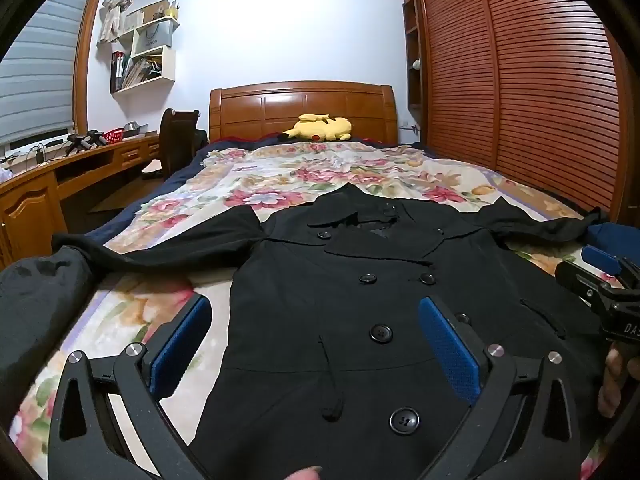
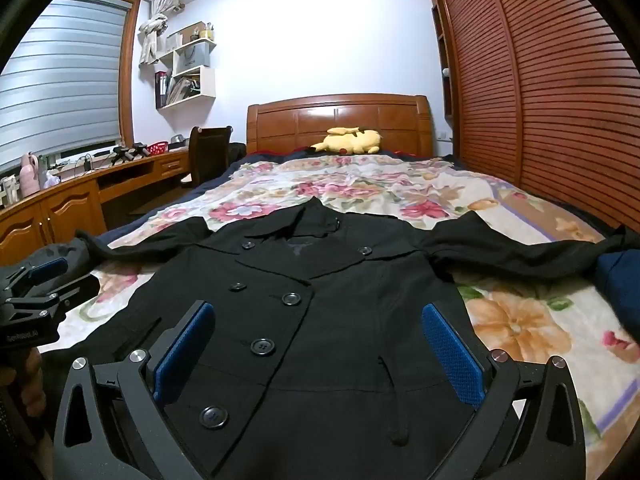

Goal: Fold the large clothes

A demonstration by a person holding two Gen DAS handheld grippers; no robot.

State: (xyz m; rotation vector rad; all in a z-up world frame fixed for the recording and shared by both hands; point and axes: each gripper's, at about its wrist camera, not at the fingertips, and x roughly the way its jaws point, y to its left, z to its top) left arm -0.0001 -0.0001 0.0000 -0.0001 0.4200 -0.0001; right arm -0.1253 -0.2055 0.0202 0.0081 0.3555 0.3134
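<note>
A black double-breasted coat (image 1: 352,300) (image 2: 320,320) lies flat, front up, on the floral bedspread (image 1: 280,176) (image 2: 360,184), collar toward the headboard and both sleeves spread sideways. My left gripper (image 1: 316,332) hovers over the coat's lower left front, jaws wide open, nothing between the blue pads (image 1: 180,344). My right gripper (image 2: 318,340) hovers over the lower right front, also wide open and empty. The right gripper (image 1: 608,280) shows at the edge of the left wrist view, and the left gripper (image 2: 40,280) at the left edge of the right wrist view.
A yellow plush toy (image 1: 320,128) (image 2: 348,140) lies by the wooden headboard (image 1: 304,108). A louvred wardrobe (image 1: 540,80) runs along the right side. A wooden desk (image 1: 48,184) and a chair (image 1: 176,140) stand left of the bed. A dark blue cloth (image 2: 620,276) lies by the right sleeve.
</note>
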